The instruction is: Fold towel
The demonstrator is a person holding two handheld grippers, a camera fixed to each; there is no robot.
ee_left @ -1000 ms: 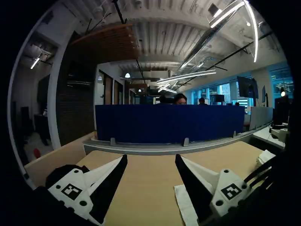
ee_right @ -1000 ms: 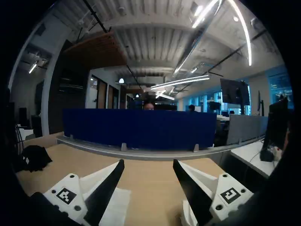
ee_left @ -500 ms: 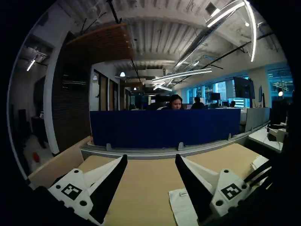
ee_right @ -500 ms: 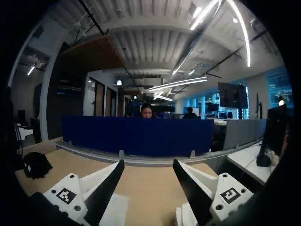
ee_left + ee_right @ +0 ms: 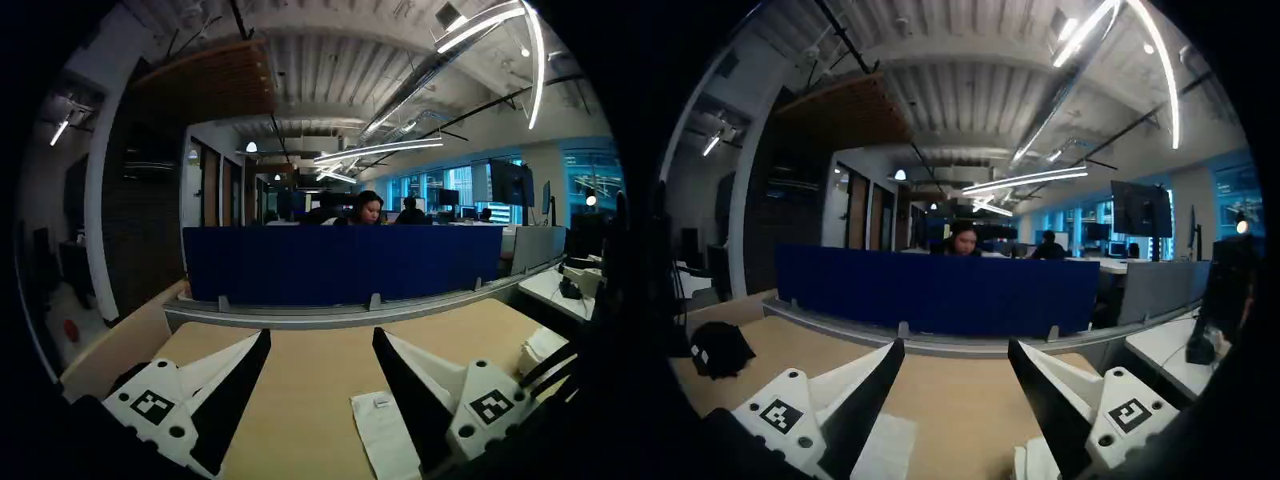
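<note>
Nearest, in the left gripper view: left gripper (image 5: 320, 334), jaws spread wide with nothing between them, aimed level across the wooden desk (image 5: 312, 400). Just inside and below the finger (image 5: 410, 392) on the right of that view, white towel (image 5: 382, 436) flat on the desk. Long axis running away from the camera, small tag (image 5: 382, 400) at the far end, near end cut off at the bottom. Lies under and right of the jaw line, not between the jaws, so probably calls for a dip down and a shift right to take an edge.

In the right gripper view: right gripper (image 5: 956, 346) likewise wide open and empty. White cloth (image 5: 884, 448) beneath its left-side finger, likely the same towel; another white scrap (image 5: 1030, 462) by the other finger, too cropped to tell. Looks about equally near to both grippers.

Farther off: black bundle (image 5: 716, 350) on the desk's left, then the blue partition (image 5: 344, 268), a person (image 5: 366, 210) seated behind.
</note>
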